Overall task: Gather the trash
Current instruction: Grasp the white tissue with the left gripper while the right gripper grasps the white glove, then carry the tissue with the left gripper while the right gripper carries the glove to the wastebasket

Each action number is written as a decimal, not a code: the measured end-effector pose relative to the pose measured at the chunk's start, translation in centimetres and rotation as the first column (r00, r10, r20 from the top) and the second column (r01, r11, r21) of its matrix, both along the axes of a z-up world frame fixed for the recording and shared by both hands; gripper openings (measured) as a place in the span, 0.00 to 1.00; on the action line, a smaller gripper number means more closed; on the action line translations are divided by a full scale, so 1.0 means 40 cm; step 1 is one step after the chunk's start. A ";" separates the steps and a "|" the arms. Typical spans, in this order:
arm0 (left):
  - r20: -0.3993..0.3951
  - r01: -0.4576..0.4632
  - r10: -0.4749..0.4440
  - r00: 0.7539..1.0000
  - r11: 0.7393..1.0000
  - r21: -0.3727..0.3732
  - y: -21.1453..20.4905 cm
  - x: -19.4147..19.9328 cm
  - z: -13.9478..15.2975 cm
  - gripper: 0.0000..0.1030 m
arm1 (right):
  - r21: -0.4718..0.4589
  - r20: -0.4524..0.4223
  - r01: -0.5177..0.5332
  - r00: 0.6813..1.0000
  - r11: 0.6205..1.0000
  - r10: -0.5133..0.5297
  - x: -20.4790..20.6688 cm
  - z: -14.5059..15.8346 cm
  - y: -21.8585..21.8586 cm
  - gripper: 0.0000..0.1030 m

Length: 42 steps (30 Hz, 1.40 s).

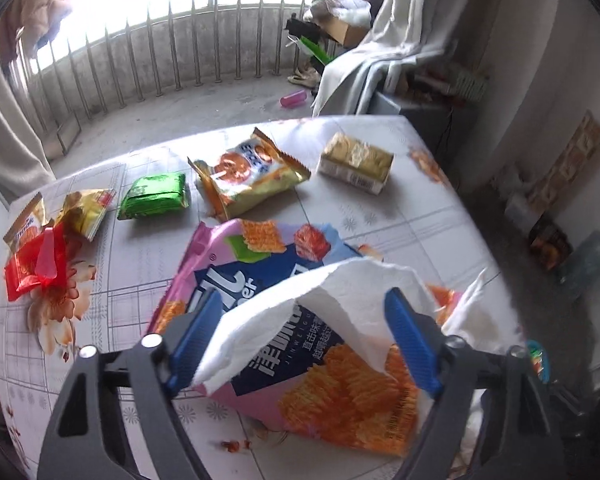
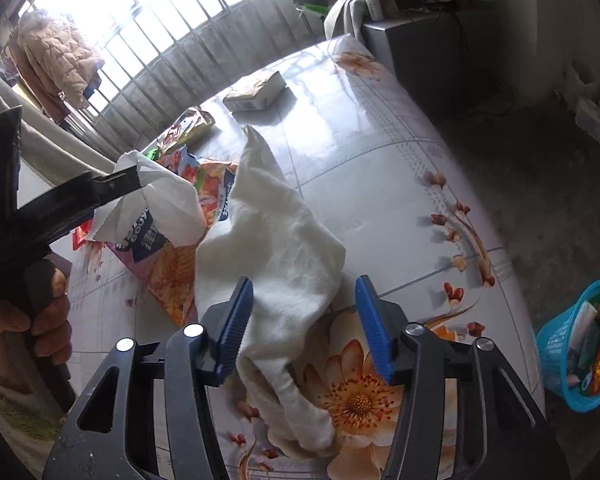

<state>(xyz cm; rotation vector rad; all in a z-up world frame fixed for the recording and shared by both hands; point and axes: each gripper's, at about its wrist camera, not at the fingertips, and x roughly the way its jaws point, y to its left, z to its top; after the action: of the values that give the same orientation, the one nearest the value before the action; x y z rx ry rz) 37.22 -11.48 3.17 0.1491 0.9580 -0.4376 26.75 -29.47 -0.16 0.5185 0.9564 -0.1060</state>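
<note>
My left gripper (image 1: 304, 294) hangs low over a pink and blue chip bag (image 1: 268, 256) on the flowered table (image 1: 400, 220). A white paper tissue (image 1: 340, 292) arches over the bag between its blue pads (image 1: 196, 332); I see no firm squeeze, so the jaws read as open. My right gripper (image 2: 305, 280) stands open astride a crumpled white cloth (image 2: 284, 248), which lies against the left pad (image 2: 236, 320) and apart from the right one. The right wrist view also shows the tissue (image 2: 168, 200) and the chip bag (image 2: 172, 272).
Farther back lie a green packet (image 1: 154, 196), a biscuit bag (image 1: 252, 176), a gold box (image 1: 356, 164), a yellow wrapper (image 1: 86, 212) and a red wrapper (image 1: 36, 264). A blue basket (image 2: 556, 340) holding wrappers stands on the floor past the table's right edge. A hand (image 2: 40, 320) grips the left tool.
</note>
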 end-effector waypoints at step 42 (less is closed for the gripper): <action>0.175 0.099 -0.073 0.982 0.984 -0.147 0.132 -0.348 0.175 0.02 | 0.143 0.258 -0.017 0.966 0.990 -0.020 -0.189 0.205 -0.028 0.02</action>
<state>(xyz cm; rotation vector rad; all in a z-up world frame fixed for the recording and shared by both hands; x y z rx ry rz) 23.30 -6.19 10.17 0.0853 0.7491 -0.5689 19.19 -30.58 8.06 0.6500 0.7106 0.0303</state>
